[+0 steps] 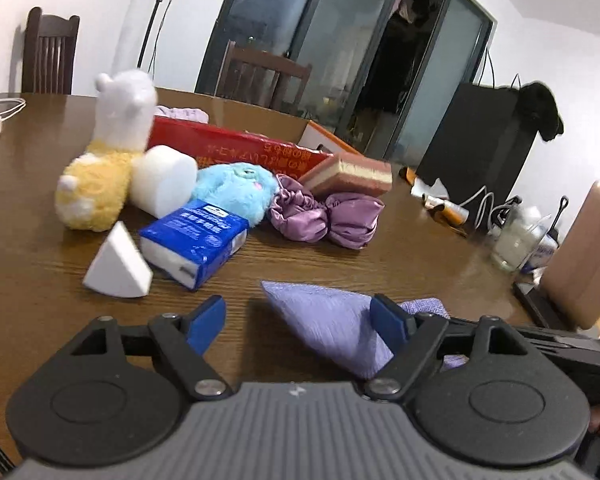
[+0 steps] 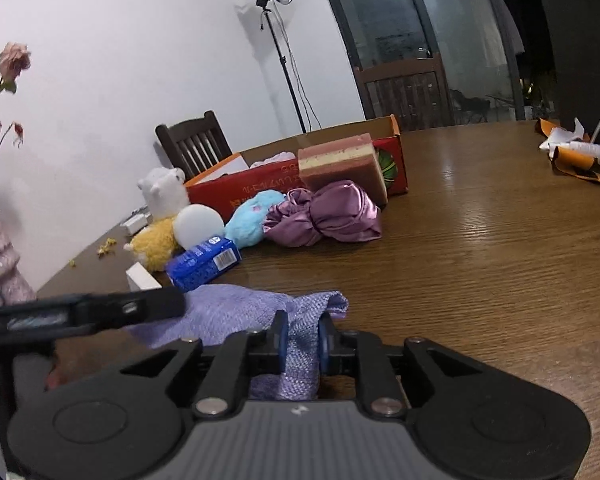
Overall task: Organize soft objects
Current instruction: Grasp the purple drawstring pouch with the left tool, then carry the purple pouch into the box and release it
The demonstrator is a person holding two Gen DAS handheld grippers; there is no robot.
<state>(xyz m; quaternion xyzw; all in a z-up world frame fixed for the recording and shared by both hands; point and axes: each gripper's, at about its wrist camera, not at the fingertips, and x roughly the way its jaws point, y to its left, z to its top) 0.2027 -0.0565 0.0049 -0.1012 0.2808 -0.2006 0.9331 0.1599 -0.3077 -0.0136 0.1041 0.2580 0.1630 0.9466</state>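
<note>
Lilac cloth (image 2: 300,344) is pinched between the pads of the right gripper (image 2: 303,345), low in the frame on the worktop (image 2: 480,248). Beside it, the left gripper (image 1: 298,320) gapes wide, gripping nothing. Farther back, centre frame, a red cardboard box (image 2: 260,184) holds what looks like pale fabric (image 2: 278,157).

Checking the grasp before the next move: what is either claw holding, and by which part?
The right claw pinches the lavender cloth by a bunched edge nearest it. The left claw is open, holding nothing.
</note>
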